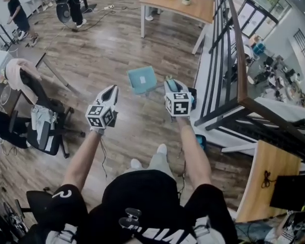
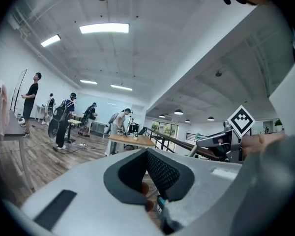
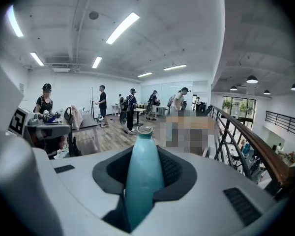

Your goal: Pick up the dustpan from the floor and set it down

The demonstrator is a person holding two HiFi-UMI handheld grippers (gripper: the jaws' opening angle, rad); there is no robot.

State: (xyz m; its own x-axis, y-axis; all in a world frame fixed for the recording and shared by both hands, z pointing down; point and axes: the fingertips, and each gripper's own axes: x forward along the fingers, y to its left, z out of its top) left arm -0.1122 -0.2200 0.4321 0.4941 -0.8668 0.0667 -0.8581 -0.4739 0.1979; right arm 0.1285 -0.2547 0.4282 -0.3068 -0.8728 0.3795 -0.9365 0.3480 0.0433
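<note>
The teal dustpan (image 1: 142,79) hangs above the wooden floor between my two grippers in the head view. Its teal handle (image 3: 142,171) runs up between the jaws of my right gripper (image 3: 143,146), which is shut on it. In the head view the right gripper (image 1: 172,83) sits just right of the pan. My left gripper (image 1: 111,89) is held up to the left of the pan, apart from it. Its jaws (image 2: 147,154) stand together with nothing between them, pointing level across the room.
A dark metal railing (image 1: 229,50) with a wooden top rail runs along the right. A wooden table (image 1: 178,6) stands ahead. An office chair (image 1: 46,121) draped with clothes is at the left. People (image 1: 15,14) stand at the far left.
</note>
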